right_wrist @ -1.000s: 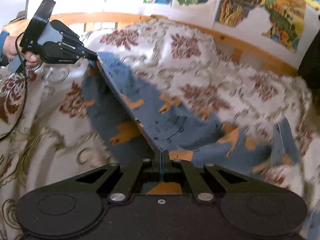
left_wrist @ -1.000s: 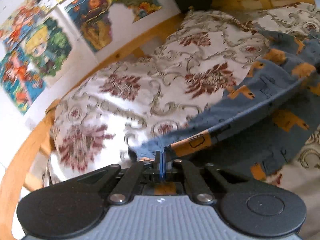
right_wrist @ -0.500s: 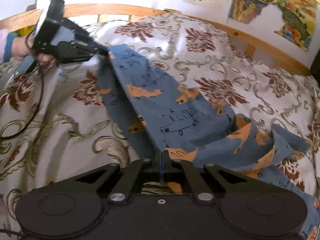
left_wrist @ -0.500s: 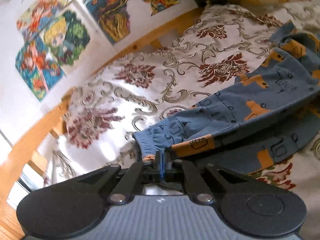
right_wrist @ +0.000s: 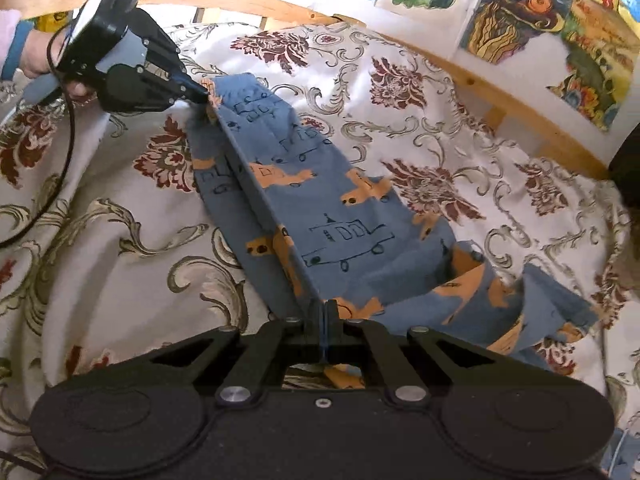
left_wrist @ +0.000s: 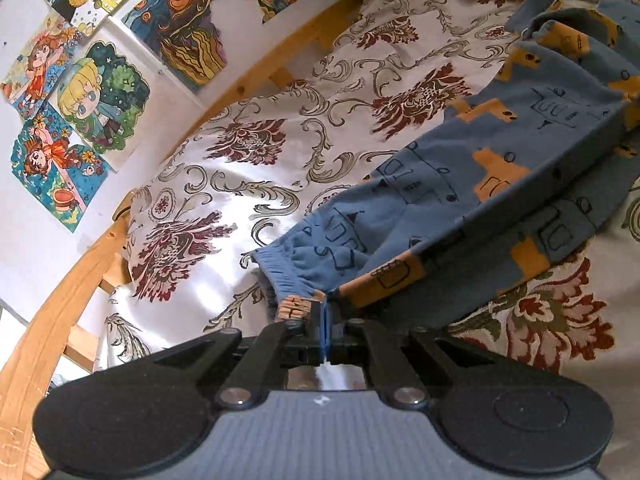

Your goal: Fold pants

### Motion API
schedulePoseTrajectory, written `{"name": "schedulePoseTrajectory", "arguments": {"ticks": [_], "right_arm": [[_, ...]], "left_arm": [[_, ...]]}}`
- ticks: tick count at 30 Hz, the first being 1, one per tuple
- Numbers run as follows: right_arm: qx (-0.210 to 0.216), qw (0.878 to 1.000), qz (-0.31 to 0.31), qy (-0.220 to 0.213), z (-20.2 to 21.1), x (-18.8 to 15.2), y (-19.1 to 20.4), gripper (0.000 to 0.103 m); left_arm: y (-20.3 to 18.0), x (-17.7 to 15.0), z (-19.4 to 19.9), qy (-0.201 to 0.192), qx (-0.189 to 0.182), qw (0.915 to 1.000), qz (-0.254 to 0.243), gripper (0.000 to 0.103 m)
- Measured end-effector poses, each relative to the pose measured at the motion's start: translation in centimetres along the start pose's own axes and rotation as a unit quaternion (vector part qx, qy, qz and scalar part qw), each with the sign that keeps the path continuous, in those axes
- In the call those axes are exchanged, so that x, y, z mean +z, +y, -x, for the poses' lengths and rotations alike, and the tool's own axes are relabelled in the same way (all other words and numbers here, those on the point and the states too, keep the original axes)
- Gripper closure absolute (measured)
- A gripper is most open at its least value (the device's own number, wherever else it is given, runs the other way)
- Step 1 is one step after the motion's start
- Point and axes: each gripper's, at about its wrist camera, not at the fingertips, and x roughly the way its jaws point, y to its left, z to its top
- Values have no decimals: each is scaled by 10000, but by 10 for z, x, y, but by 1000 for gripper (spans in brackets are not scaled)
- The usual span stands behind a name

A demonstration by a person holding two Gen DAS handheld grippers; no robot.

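Note:
Blue pants point(right_wrist: 340, 216) with orange vehicle prints are stretched in a taut line between my two grippers over a floral bedspread point(right_wrist: 120, 240). My left gripper point(left_wrist: 325, 308) is shut on the pants point(left_wrist: 500, 168) at the gathered elastic waistband end. In the right wrist view the left gripper point(right_wrist: 206, 98) shows at upper left, held by a hand, pinching that same end. My right gripper point(right_wrist: 325, 308) is shut on the other end of the folded edge. Loose cloth of the pant legs point(right_wrist: 532, 304) is bunched to the right of it.
A wooden bed rail point(right_wrist: 520, 112) curves along the far side of the bedspread, with colourful drawings point(left_wrist: 80, 120) taped on the white wall behind. A black cable point(right_wrist: 60, 176) hangs from the left gripper across the bedspread. The rail point(left_wrist: 60, 288) also shows left in the left wrist view.
Both grippers have carried the stretched pants lower and toward the bedspread; more of the blue cloth now lies on it. Both stay shut on their ends.

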Motion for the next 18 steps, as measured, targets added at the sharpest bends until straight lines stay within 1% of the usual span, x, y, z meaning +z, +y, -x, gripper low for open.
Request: {"name": "schedulePoseTrajectory", "arguments": {"ticks": [2,3,4,5,6,7,8,9,10,12,13,14,15,16,17,18], "right_arm": [[58,9995,269,148,-5,-3,7,103],[108,9990,344,267,-9,-6,10,103],[145,9988,329,327,-12,-8,11,101],[154,9991,226,331,-12,-10,9,95],[158,9993,88,315,-10,-10,6,86],[183,9994,-52,294,-8,-9,3,79],[178,9994,-191,241,-4,-9,-2,63],[139,9994,-273,173,0,-8,-5,49],[98,9994,-327,100,5,-8,-7,45],[-68,9988,-470,-108,13,-9,-14,39],[-172,9978,-591,-231,15,-9,-18,30],[-271,9966,-714,-322,17,-10,-22,20],[-360,9951,-835,-389,17,-11,-26,13],[-432,9936,-956,-427,17,-13,-30,11],[-487,9924,-1056,-413,15,-16,-35,8],[-550,9918,-1110,-303,10,-19,-38,4]], "left_arm": [[-1,-1,-1,55,-55,10000,-4,102],[-1,-2,-3,123,-121,9998,-17,100],[-1,-3,-4,198,-170,9997,-14,96],[0,-4,-5,241,-208,9995,31,96],[2,-5,-4,243,-247,9993,142,92],[7,-6,-2,225,-361,9984,359,81],[15,-8,3,176,-523,9963,655,69],[24,-10,8,117,-685,9929,968,41],[31,-11,14,47,-794,9893,1224,24],[46,-11,26,-162,-950,9800,1742,18],[52,-9,30,-222,-996,9743,2008,16],[57,-7,32,-263,-1105,9650,2365,14],[59,-5,33,-280,-1264,9541,2700,11],[59,-1,31,-303,-1514,9391,3070,7],[55,2,28,-305,-1697,9289,3277,6],[48,7,25,-263,-1860,9209,3415,3]]}}
